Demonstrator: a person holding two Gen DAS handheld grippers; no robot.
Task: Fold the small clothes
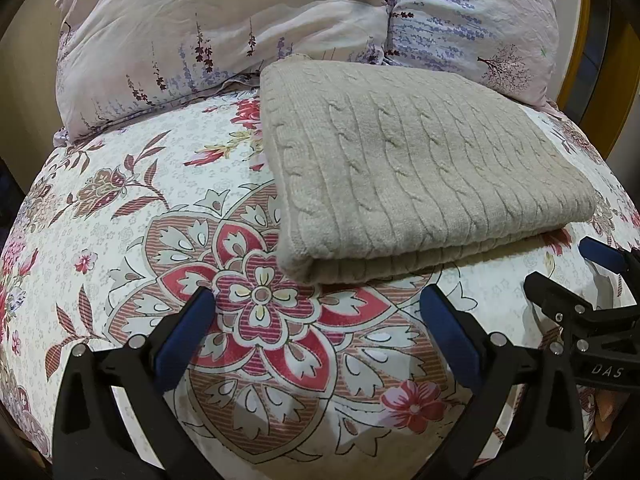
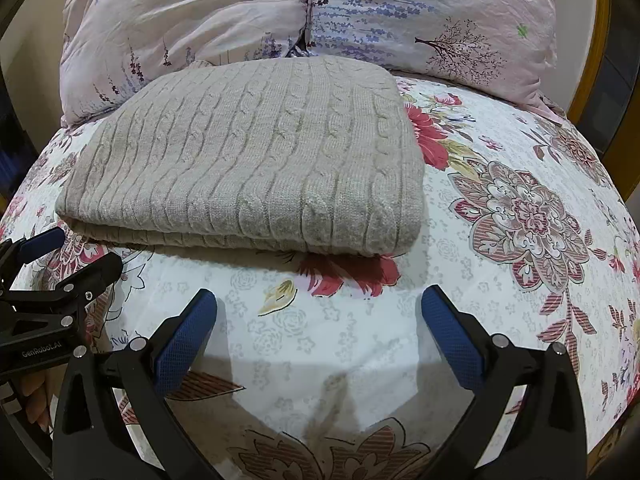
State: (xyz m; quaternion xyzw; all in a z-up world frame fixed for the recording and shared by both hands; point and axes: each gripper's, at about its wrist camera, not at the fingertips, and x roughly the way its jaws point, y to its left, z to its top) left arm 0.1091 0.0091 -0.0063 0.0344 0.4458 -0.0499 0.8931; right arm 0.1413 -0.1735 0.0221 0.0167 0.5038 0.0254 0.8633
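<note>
The folded beige cable-knit sweater [image 1: 420,168] lies on the floral white-and-red bedsheet [image 1: 140,240], at twelve o'clock from both tongs. Left gripper [image 1: 318,304] and right gripper [image 2: 319,300] are spread, holding nothing, just short of its near edge.

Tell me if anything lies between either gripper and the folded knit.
Nothing visible does. Only bare floral bedsheet lies between the open right gripper and the folded beige knit. The open left gripper likewise has a clear path to it. The pillows sit behind the knit.
</note>
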